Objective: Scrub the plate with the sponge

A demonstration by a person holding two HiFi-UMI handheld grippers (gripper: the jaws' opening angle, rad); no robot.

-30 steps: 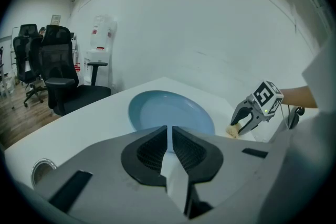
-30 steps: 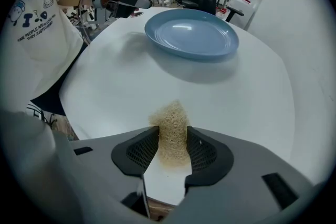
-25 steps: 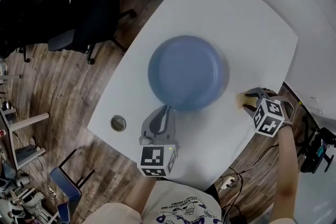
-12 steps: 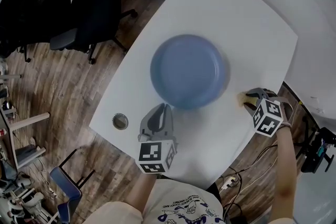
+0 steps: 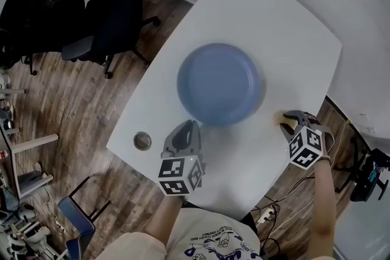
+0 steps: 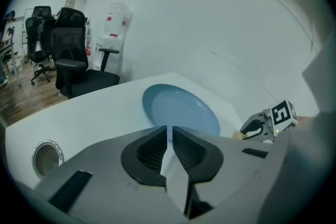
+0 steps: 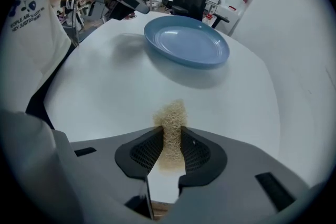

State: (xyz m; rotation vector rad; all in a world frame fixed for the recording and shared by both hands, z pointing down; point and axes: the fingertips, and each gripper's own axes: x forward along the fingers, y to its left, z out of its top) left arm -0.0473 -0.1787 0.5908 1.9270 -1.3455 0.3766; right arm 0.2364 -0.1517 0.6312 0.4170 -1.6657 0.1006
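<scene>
**Right hand-held gripper (image 5: 286, 121) pinches the sponge (image 5: 281, 119) at the desk edge, plate not yet touched**

The right hand-held gripper points steeply down at the right of the head view. Its jaws have just been closing, and the tan, fibrous sponge stands between them. In the right gripper view both pads press on the sponge's sides, and its free end sticks out past the tips onto the white desk (image 5: 277, 27). The blue plate (image 5: 219, 83) sits at the middle of the desk, up and to the left of the sponge and apart from it. It looks bare.

The left hand-held gripper (image 5: 189, 126) hovers just below the plate's lower rim. Its jaws are pressed together with nothing between them, and it does not touch the plate.

The step in hand looks like securing the sponge before carrying it over. To do it well:

- The pinch should sit low on the sponge, so that plenty of fibre stays clear of the tips. Otherwise the hard jaws may scrape the glaze.
- The sponge is soft and springy, so a light squeeze may let it twist out once rubbing starts.
- The plate may slide on the smooth desk, so the left hand-held gripper would do well to brace the near rim first.
</scene>
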